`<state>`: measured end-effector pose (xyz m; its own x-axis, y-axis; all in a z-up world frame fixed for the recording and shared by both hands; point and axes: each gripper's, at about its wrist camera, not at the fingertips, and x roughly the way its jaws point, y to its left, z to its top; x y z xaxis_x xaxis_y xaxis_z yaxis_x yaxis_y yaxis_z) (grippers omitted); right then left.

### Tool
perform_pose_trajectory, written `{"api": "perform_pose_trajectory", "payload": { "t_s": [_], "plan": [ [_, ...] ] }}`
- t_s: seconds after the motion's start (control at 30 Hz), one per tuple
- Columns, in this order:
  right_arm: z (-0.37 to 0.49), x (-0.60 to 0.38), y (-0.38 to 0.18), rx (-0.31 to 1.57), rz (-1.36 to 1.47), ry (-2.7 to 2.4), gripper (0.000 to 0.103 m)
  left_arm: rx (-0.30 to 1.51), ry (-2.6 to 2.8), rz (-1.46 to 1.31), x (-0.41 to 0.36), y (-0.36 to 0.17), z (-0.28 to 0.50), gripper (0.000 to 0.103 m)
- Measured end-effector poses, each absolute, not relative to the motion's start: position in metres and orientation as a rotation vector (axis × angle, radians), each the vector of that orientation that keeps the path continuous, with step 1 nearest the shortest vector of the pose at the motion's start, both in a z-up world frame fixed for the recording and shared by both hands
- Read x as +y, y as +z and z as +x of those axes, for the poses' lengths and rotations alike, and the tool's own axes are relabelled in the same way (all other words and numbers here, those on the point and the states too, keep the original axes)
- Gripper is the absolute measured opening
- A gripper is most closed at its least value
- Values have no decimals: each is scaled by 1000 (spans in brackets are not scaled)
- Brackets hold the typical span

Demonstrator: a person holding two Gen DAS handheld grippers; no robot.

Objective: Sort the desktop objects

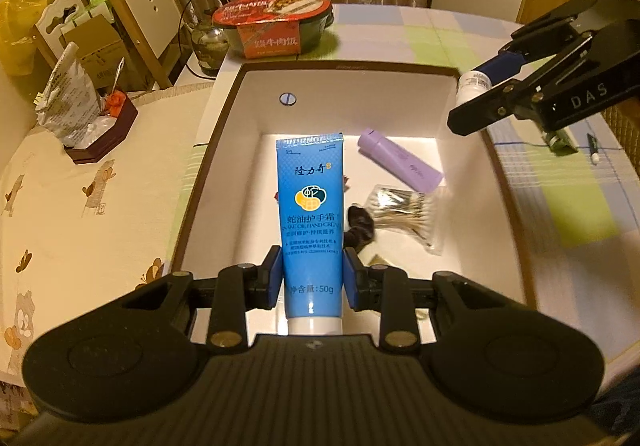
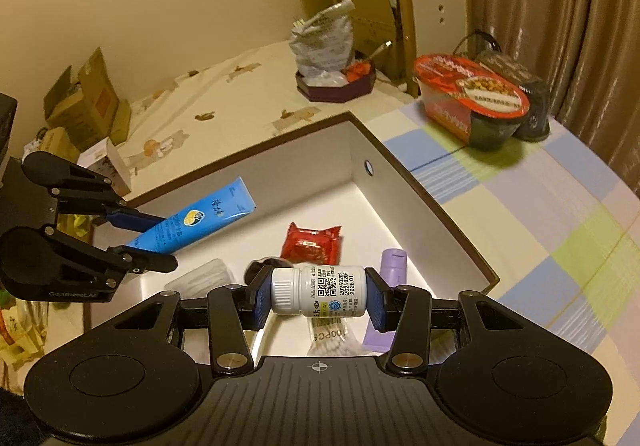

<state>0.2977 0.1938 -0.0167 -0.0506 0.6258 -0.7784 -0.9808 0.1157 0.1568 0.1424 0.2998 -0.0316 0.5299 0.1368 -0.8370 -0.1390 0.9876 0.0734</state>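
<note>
Directly below both loads lies the white open storage box [image 1: 472,113]: left claw [image 1: 313,278] clamps the blue hand-cream tube [image 1: 311,213] lengthwise, right claw [image 2: 319,296] clamps the small white pill bottle [image 2: 318,296] crosswise.

Hand cream tube [image 1: 311,213]: blue, white cap, held above the white box [image 1: 264,101], crimped end pointing forward.
Pill bottle [image 2: 319,296]: small, white, QR label, held sideways over the box.
Purple tube [image 1: 401,159]: lying flat in the box.
Cotton swab packet [image 1: 408,215]: clear, beside the purple tube.
Red packet [image 2: 311,244]: flat on the box floor.
</note>
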Motion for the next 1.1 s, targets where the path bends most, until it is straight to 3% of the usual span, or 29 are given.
{"api": "perform_pose_trajectory", "payload": {
  "t_s": [1.1],
  "plan": [
    [327, 250, -72, 948, -569, 1378, 46, 1039, 223, 27, 341, -90, 216, 26]
  ]
}}
